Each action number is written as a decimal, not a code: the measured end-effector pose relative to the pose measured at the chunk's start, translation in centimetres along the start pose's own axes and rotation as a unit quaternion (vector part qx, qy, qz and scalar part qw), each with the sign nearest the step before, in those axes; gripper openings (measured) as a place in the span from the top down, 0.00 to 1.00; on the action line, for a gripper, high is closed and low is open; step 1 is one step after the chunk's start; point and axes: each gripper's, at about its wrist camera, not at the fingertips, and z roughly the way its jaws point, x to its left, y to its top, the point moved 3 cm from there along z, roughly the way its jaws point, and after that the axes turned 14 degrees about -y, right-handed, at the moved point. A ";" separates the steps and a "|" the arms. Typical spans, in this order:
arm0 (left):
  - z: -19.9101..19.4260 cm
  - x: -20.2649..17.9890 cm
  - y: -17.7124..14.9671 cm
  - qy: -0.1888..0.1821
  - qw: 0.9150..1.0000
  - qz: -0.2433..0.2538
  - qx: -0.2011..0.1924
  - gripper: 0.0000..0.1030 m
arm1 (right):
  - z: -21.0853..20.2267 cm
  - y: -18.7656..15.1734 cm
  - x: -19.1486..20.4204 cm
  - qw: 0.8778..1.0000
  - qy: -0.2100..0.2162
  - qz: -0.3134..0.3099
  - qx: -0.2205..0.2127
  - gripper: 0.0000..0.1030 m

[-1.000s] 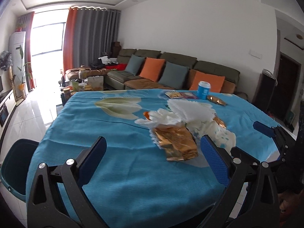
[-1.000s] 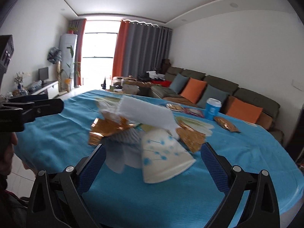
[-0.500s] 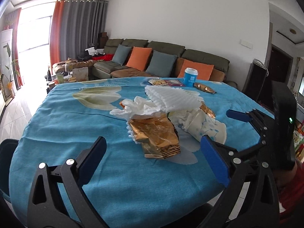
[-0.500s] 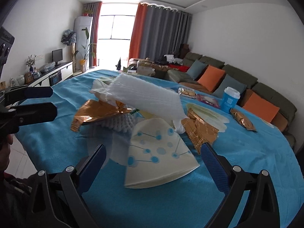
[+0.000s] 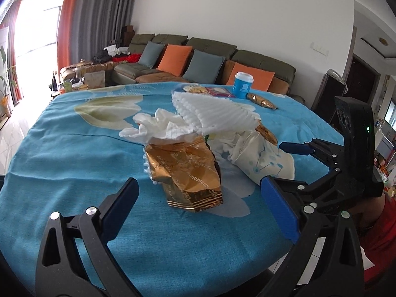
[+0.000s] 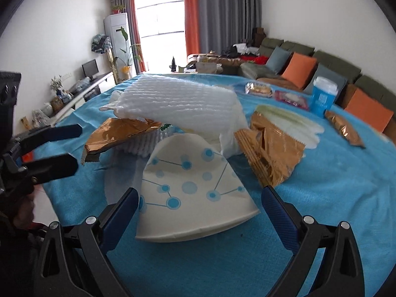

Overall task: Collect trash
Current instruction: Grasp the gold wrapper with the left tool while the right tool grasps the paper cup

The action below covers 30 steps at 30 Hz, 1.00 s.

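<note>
Left wrist view: the left gripper [image 5: 198,198] has its jaws spread wide and holds nothing. It sits low over the near edge of the counter [image 5: 61,153], which is covered in a blue cloth. Between and just beyond the jaws lies a gold wrapper [image 5: 184,173], crumpled, flat on the cloth. Behind it, touching, is a wad of tissue [image 5: 158,126], and white foam netting [image 5: 212,113] rests across the top of the pile. A flattened paper cup [image 5: 264,158] with blue dots lies to the right of the wrapper, touching the pile. The right gripper [image 5: 319,153] enters from the right beside the cup, jaws apart and empty. At the far side of the counter stand a blue cup [image 5: 243,85] and a small gold packet [image 5: 262,101].

Right wrist view: the right gripper [image 6: 198,205] has jaws wide, nothing between the pads but the near rim of the paper cup [image 6: 193,190], not gripped. Foam netting [image 6: 178,104] lies over the pile behind it. One gold wrapper [image 6: 118,133] projects left, a second wrapper [image 6: 269,146] lies right. The left gripper [image 6: 49,148] shows at the left edge, jaws parted, empty. The blue cup [image 6: 321,96] stands far right.
</note>
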 end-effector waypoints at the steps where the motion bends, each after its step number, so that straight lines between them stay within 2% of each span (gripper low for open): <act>1: 0.3 0.0 -0.1 -0.002 1.000 -0.003 0.003 0.06 | 0.1 -0.2 -0.1 1.000 0.003 0.005 0.002 0.07; 6: 1.2 0.3 -0.2 0.007 1.000 -0.006 0.012 0.06 | 0.1 -0.6 -0.2 1.000 0.010 0.012 0.007 0.11; 9: 1.6 0.5 -0.3 0.008 1.000 -0.011 0.018 0.15 | -0.2 -0.7 -0.2 1.000 0.010 0.017 0.005 0.12; 11: 1.8 0.6 -0.4 0.011 1.000 -0.010 0.017 0.18 | -0.3 -0.8 -0.4 1.000 0.011 0.021 0.005 0.12; 16: 2.1 1.1 -0.5 0.024 0.999 -0.017 0.019 0.37 | -0.5 -1.0 -0.6 0.999 0.016 0.034 0.005 0.13; 18: 2.4 1.5 -0.6 0.028 0.999 -0.023 0.025 0.50 | -0.7 -1.2 -0.5 0.999 0.017 0.037 0.004 0.13; 23: 2.0 1.9 -0.7 0.031 0.999 -0.017 0.015 0.60 | -1.0 -1.5 -0.5 0.999 0.017 0.045 0.003 0.13; 25: 1.5 1.7 -0.5 0.030 0.999 -0.007 0.007 0.66 | -1.1 -1.5 -0.6 0.999 0.018 0.047 0.002 0.13; 26: 1.3 1.5 -0.5 0.028 1.000 -0.006 0.004 0.73 | -1.3 -1.5 -0.6 0.999 0.017 0.048 0.001 0.13; 30: -0.2 1.5 -0.4 0.020 1.000 -0.009 -0.012 0.76 | -1.8 -1.3 -0.6 0.999 0.013 0.051 -0.007 0.14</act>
